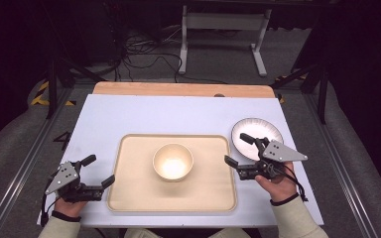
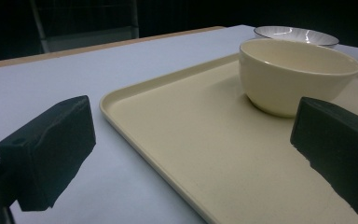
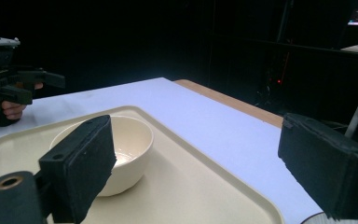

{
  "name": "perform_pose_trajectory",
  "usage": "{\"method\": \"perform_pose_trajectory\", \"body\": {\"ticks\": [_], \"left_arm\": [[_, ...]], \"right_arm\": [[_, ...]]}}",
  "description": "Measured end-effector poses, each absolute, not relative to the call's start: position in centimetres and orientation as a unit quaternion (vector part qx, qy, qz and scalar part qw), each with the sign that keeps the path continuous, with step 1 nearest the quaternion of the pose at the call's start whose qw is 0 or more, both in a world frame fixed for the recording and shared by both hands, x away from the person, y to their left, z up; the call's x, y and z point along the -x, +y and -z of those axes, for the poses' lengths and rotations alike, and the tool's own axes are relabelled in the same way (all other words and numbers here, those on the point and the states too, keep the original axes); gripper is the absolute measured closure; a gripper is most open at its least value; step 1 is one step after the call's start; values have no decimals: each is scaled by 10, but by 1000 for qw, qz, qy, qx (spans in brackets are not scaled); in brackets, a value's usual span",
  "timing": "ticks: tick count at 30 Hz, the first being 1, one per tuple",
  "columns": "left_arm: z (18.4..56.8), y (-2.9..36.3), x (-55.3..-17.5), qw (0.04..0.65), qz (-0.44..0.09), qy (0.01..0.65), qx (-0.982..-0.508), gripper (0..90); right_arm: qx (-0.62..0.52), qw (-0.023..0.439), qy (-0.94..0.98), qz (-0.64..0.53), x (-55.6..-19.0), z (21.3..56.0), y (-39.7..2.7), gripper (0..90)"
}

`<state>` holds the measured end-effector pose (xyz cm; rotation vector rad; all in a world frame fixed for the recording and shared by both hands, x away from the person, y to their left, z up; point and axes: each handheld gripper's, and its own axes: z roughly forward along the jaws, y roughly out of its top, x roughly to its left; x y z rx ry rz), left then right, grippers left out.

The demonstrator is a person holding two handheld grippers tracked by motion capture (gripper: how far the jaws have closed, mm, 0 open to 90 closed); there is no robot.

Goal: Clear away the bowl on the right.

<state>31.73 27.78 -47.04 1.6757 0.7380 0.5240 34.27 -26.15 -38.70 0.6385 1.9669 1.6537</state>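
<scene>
Bowl (image 1: 173, 161) sits upright in the middle of the tray (image 1: 129, 193), cream on cream, with nothing touching it. Right gripper (image 1: 239, 149) hangs just off the tray's right edge, jaws spread wide and bare, one reaching over the rim of the plate (image 1: 268, 128), the other close to the tray's edge. From the right gripper view those two black pads stand well apart (nothing between them), and the bowl shows behind the near one. Left gripper (image 1: 98, 171) waits at the tray's left edge, jaws likewise apart and holding nothing; its own view looks across the tray floor to the bowl, with the plate peeking out beyond. Both hands are low at the near side of the table (image 1: 144, 114), sleeves coming in from the bottom. Plate rests on the white top right of the tray, just beside it, and I cannot tell whether the two touch. Bowl is empty as far as its lit inside shows.
</scene>
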Motion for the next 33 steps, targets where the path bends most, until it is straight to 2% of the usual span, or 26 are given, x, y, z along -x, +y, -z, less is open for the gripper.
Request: {"method": "perform_pose_trajectory", "body": {"ticks": [6, 20, 33], "left_arm": [[470, 278, -317, 580, -224, 316, -717, 5], [470, 278, -317, 580, -224, 316, -717, 5], [470, 278, -317, 581, -225, 315, -716, 5]], "right_arm": [[-247, 241, 705, -620, -340, 399, -271, 75], [-259, 268, 701, -608, -338, 430, -281, 68], [-269, 258, 699, -610, -337, 451, -283, 57]]}}
